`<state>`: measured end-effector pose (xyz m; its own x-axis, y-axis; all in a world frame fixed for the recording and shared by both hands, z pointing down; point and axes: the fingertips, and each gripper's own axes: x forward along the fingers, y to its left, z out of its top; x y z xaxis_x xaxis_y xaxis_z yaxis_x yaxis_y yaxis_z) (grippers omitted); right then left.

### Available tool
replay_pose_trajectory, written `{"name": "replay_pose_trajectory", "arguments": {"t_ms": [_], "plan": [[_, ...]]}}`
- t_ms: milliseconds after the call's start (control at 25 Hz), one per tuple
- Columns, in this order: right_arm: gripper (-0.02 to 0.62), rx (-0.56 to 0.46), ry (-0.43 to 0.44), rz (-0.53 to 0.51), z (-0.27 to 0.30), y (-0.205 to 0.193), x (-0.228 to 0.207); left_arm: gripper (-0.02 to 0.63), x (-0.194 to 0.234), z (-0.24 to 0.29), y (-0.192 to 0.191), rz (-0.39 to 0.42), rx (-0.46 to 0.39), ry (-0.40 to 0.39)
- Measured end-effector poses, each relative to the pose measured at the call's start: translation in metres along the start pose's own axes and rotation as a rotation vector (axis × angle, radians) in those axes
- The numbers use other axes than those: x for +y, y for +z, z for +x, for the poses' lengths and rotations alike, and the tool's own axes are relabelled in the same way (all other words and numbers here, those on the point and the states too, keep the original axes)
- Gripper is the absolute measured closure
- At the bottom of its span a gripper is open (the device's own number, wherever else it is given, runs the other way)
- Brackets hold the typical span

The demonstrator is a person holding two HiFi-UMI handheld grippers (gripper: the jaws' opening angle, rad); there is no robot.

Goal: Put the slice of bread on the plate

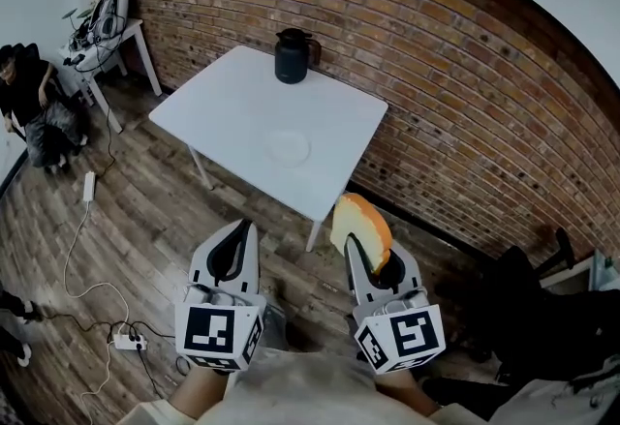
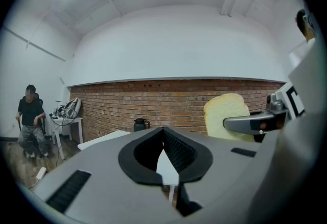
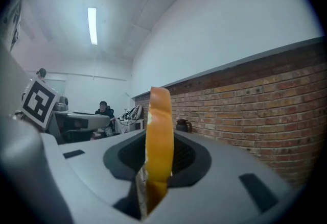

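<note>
A slice of bread (image 1: pixel 360 226) with an orange crust stands on edge in my right gripper (image 1: pixel 374 264), whose jaws are shut on it. From the right gripper view the slice (image 3: pixel 158 136) shows edge-on between the black pads (image 3: pixel 186 159). The pale plate (image 1: pixel 288 146) lies on the white table (image 1: pixel 232 108), well ahead of both grippers. My left gripper (image 1: pixel 237 241) is beside the right one, its tips together and nothing in it (image 2: pixel 163 133). The left gripper view also catches the bread (image 2: pixel 225 112) at the right.
A black jug (image 1: pixel 292 55) stands at the table's far edge by the brick wall (image 1: pixel 455 94). A seated person (image 1: pixel 29 104) and a cluttered side table (image 1: pixel 107 26) are at the far left. Cables and a power strip (image 1: pixel 126 341) lie on the wooden floor.
</note>
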<state>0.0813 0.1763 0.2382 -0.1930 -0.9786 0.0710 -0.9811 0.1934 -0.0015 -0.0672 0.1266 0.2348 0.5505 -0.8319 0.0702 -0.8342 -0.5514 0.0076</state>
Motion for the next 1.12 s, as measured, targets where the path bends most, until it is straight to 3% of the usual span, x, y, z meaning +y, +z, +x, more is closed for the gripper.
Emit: {"name": "replay_pose_trajectory", "arguments": {"t_ms": [640,1120], "plan": [[0.499,0.058,-0.102,0.029,0.220,0.009,-0.061,0.595,0.110,0.216,0.021,0.010,0.041,-0.127],[0.499,0.099,-0.096,0.024,0.279,-0.001,-0.070,0.595,0.145,0.269,-0.009,-0.039,0.090,-0.141]]}}
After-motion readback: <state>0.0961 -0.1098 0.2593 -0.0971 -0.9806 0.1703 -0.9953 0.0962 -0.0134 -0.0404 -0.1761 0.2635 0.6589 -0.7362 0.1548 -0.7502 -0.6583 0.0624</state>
